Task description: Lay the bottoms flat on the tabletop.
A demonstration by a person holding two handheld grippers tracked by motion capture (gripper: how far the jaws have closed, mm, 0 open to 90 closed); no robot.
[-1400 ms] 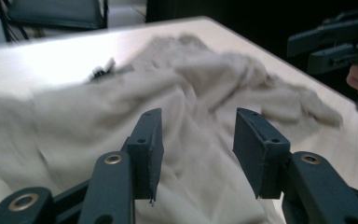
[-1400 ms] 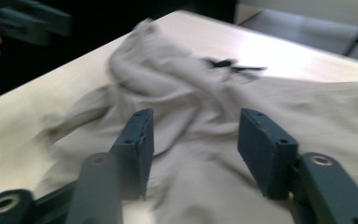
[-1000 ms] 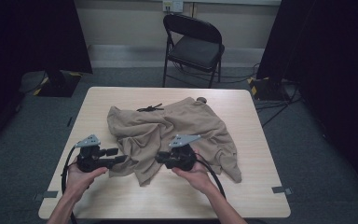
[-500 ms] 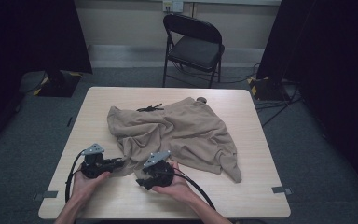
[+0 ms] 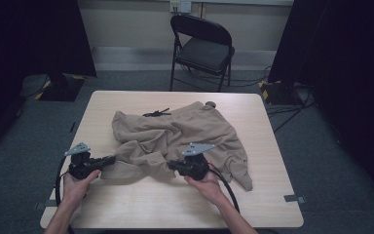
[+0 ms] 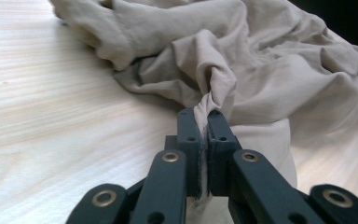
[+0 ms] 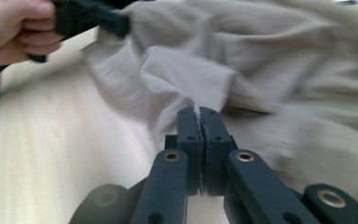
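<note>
While a crumpled tan garment [image 5: 180, 139] is lying across the middle of the table [image 5: 272, 204], a person is pinching its near hem with both tools: the left claw [image 5: 111, 159] is clamped tight on a fold at the cloth's seven o'clock corner, and the right claw [image 5: 171, 165] is closed on a ridge of fabric at about six o'clock. Both sets of jaws have just been closing, with cloth between them. Judging from the wrinkles, the grasp is done, while spreading or folding is still waiting. Looking down, the high view is taking in a black drawstring [image 5: 157, 113] at the garment's twelve o'clock edge and a folding chair [image 5: 202, 48] beyond the table; the left gripper view is showing fabric bunched between the pads, and the right gripper view is catching the person's other hand [image 7: 9, 30] at ten o'clock
</note>
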